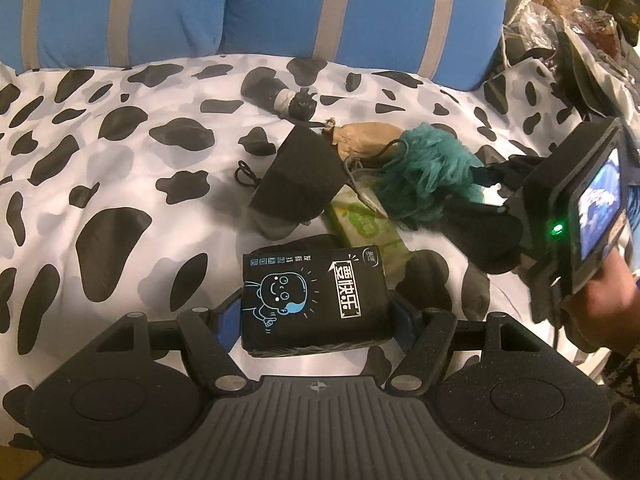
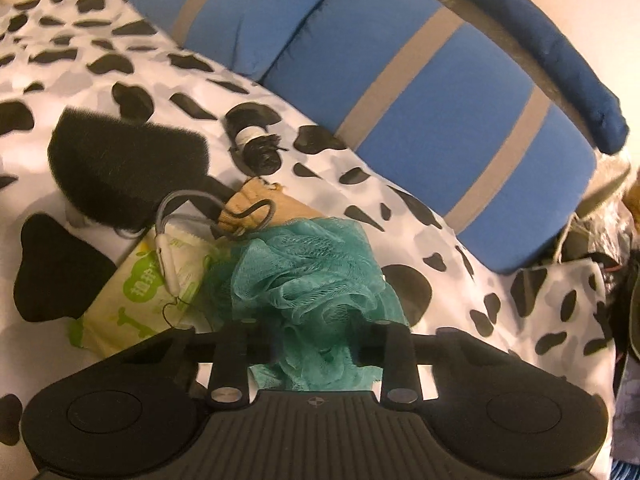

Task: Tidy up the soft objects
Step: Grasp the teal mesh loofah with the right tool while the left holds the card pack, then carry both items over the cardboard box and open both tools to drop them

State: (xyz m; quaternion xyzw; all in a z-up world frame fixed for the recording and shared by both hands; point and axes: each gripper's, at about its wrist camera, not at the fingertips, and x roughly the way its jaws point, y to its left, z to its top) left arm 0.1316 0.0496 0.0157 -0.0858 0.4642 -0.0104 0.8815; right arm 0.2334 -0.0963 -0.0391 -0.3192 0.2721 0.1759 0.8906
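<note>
My left gripper (image 1: 316, 316) pinches the black tissue pack (image 1: 314, 300), jaws pressed on both its sides, low over the cow-print sheet (image 1: 100, 184). My right gripper (image 2: 316, 354) is clamped into the teal mesh pouf (image 2: 312, 276), netting bunched between the jaws. At ten o'clock from the pouf lies the green wipes pack (image 2: 132, 300), a white earphone cable (image 2: 166, 256) draped across it. Beyond, at eleven o'clock, the tan pouch (image 2: 264, 204) touches the pouf; the black fuzzy cloth (image 2: 128, 164) sits further left. Further out, a black roll (image 2: 252, 140). At twelve o'clock, blue striped cushions (image 2: 440, 92) line the back.
</note>
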